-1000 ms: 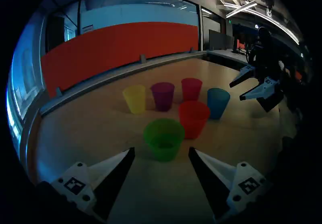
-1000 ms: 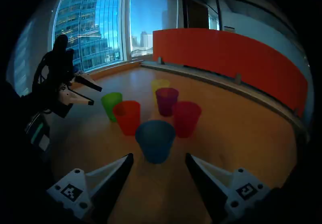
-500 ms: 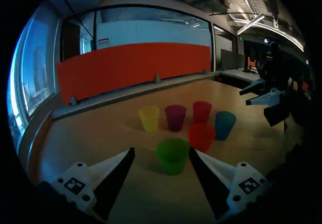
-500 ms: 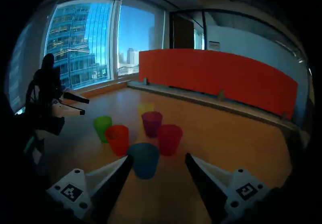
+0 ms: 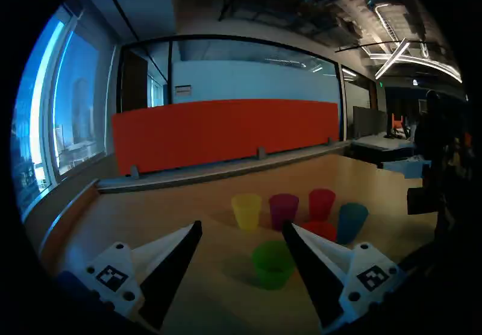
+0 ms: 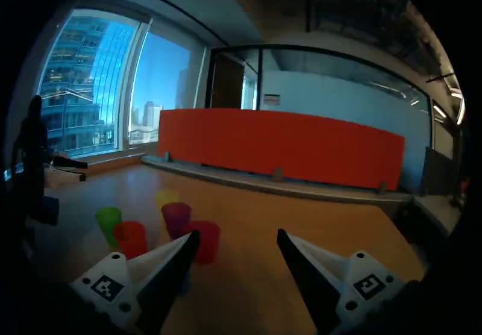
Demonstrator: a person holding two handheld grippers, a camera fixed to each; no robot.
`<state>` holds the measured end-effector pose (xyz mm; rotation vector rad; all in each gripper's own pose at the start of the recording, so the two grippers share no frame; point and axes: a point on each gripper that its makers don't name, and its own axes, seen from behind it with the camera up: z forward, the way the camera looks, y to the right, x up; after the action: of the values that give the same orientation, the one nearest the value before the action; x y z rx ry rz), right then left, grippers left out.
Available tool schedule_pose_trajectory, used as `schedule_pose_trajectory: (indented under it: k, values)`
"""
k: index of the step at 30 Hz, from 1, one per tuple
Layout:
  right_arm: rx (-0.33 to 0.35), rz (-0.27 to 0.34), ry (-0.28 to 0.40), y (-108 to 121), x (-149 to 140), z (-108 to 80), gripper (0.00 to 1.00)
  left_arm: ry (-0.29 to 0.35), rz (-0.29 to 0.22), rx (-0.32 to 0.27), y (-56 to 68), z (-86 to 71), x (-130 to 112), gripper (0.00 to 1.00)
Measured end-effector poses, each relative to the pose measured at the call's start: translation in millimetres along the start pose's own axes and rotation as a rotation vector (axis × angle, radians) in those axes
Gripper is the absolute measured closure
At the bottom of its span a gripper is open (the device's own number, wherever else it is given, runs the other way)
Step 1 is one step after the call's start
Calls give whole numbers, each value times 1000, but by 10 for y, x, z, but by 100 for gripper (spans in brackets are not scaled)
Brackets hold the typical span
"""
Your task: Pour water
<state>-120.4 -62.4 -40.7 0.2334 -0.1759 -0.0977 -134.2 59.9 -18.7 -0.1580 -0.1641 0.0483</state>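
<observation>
Holding left gripper (image 5: pixel 241 225) and right gripper (image 6: pixel 237 232) with fingers spread wide, empty (nothing gripped). Seen on the wooden surface (image 5: pixel 181 208): green cup (image 5: pixel 272 264) between the left fingers, five more cups (image 5: pixel 283 210) clustered just behind.

In the left gripper view, a cluster of cups stands on the table (image 5: pixel 144 220): the nearest cup (image 5: pixel 273 264) in front, a second cup (image 5: pixel 322 229) just behind it to the right, and a back row of cups (image 5: pixel 283 210) beyond both. A partition panel (image 5: pixel 223 130) stands along the table's far edge, with a window (image 5: pixel 66 118) to its left.
</observation>
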Motion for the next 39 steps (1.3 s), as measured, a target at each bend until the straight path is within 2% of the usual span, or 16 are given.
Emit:
schedule_pose_trajectory:
  k: [9,18,22,30,39]
  values:
    - [-176,32,128,335,243,-33,1,118,-37,93,-93,-110,283,0]
    - [-268,73,167,476,260,-112,1,155,-90,177,-234,-119,288,1]
    - [-276,73,168,451,254,-107,1,158,-91,197,-282,-107,278,1]
    - [-272,78,159,407,244,-73,1,177,-43,252,-404,-125,353,1]
    - [-262,104,131,389,206,-3,1,195,-24,317,-501,-152,237,0]
